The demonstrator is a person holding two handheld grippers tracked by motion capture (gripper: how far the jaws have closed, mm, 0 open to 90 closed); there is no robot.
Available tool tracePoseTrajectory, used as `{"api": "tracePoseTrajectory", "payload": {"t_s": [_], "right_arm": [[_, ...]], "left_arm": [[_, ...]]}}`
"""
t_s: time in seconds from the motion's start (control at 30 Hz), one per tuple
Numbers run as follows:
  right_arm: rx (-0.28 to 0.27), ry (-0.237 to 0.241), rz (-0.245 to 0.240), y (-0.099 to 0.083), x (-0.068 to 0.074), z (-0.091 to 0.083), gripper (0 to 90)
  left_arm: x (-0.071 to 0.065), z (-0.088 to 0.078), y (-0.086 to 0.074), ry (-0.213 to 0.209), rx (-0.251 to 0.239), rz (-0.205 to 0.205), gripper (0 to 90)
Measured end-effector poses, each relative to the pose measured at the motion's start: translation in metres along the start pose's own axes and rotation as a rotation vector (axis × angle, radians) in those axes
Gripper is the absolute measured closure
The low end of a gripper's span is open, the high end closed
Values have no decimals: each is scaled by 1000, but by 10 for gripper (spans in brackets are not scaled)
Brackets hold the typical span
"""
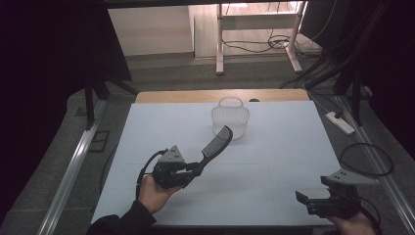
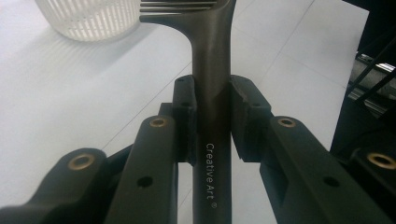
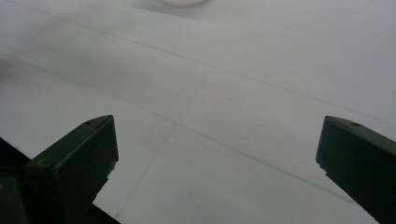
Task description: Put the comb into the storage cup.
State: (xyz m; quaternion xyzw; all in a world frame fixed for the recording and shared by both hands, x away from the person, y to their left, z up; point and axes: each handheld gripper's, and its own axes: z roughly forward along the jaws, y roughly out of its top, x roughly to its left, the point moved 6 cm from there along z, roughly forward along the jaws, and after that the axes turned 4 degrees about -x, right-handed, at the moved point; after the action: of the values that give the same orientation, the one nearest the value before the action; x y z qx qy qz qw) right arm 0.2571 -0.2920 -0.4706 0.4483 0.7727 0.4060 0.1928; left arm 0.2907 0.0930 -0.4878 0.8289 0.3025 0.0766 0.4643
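The left gripper (image 1: 188, 170) pinches the handle of a dark, wide-toothed plastic comb (image 1: 217, 142); in the left gripper view both pads press flat against the handle (image 2: 211, 116) just below the toothed head, so the hold looks firm. From that grip the comb slants up toward one o'clock, its tip reaching the near rim of a white, slotted plastic basket with a loop handle (image 1: 230, 117), which stands toward twelve o'clock on the white table (image 1: 274, 156). To finish well, I judge the comb should be lifted clear of the rim, brought over the basket's mouth away from the loop handle, tipped head-down, and released only once its head is inside. The left hand (image 1: 152, 193) reaches in from six o'clock, gripper angled upward. The right gripper (image 1: 306, 201) rests near five o'clock with its jaws spread wide and nothing between them, above bare table.
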Motion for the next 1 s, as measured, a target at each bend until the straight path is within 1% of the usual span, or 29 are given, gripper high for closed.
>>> {"api": "tracePoseTrajectory", "payload": {"t_s": [0.03,0.13,0.17,0.2,0.27,0.3,0.33,0.37,0.47,0.57,0.6,0.63,0.7,0.73,0.77,0.87,0.9,0.93,1.0], "right_arm": [[0,0,0,0,0,0,0],[-20,50,-23,9,6,2,0],[-35,78,-36,14,8,4,0],[-35,78,-36,14,8,4,0],[-55,106,-24,19,10,6,0],[-75,146,2,24,13,7,0],[-75,146,2,24,13,7,0],[-85,156,10,27,13,9,0],[-94,182,28,33,16,13,0],[-95,189,15,39,20,17,0],[-88,201,-1,42,23,21,0],[-88,201,-1,42,23,21,0],[-91,219,-1,46,26,25,0],[-94,234,2,49,29,27,0],[-104,260,6,54,33,31,0],[-104,272,3,59,37,34,0],[-102,280,-2,63,41,38,0],[-102,280,-2,63,41,38,0],[-97,292,2,67,45,44,0]], "left_arm": [[-1,0,0,-1,-2,1,730],[-2,0,1,-7,-5,1,730],[-2,0,1,-6,-5,2,730],[-2,0,1,-7,0,3,730],[-2,1,0,3,7,10,730],[-2,1,0,1,9,9,730],[-2,1,0,1,7,7,730],[-2,1,0,0,6,6,730],[-2,1,0,0,6,5,730],[-2,2,-1,0,9,8,730],[-2,2,-1,-1,12,9,730],[-2,2,-1,1,12,9,730],[-2,3,-1,0,14,10,730],[-2,3,-1,1,15,11,730],[-2,3,-1,2,17,13,730],[-2,3,-2,9,31,26,730],[-2,3,-2,4,26,20,730],[-2,3,-2,4,26,20,730],[-1,2,-2,2,20,14,730]]}}
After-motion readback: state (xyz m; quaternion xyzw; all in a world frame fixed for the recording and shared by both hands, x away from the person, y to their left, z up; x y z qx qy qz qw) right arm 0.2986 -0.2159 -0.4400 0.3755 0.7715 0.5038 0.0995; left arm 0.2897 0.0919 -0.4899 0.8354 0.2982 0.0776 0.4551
